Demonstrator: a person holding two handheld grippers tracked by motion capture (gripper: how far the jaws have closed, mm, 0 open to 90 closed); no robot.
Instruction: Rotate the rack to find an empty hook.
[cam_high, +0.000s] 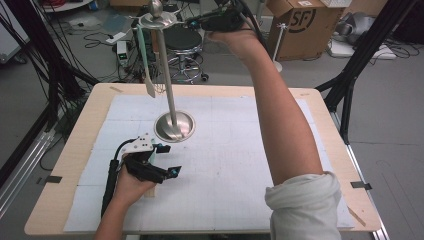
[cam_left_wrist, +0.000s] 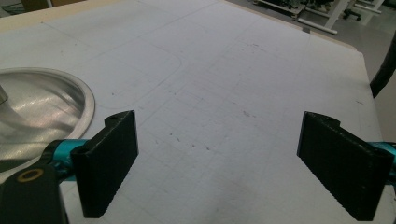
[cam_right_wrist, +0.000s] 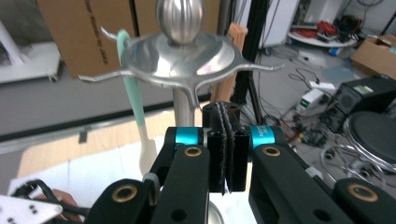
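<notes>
Overhead, "SF" is showing on a cardboard box (cam_high: 300, 20); the right gripper (cam_high: 192, 22) is hovering beside the utensil stand (cam_high: 167, 75) top. Left gripper (cam_left_wrist: 217, 154) jaws are standing wide, empty, stand base alongside. Right gripper jaws are pressing together just below the stand's hooks, a green spatula (cam_right_wrist: 135, 102) hanging left.

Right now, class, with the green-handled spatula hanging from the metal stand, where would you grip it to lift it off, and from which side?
Grip the green handle just under its hook, where it hangs straight and slim. Approach from the outer side, away from the stand's pole, jaws level across the handle. The shut right gripper must open first.
</notes>
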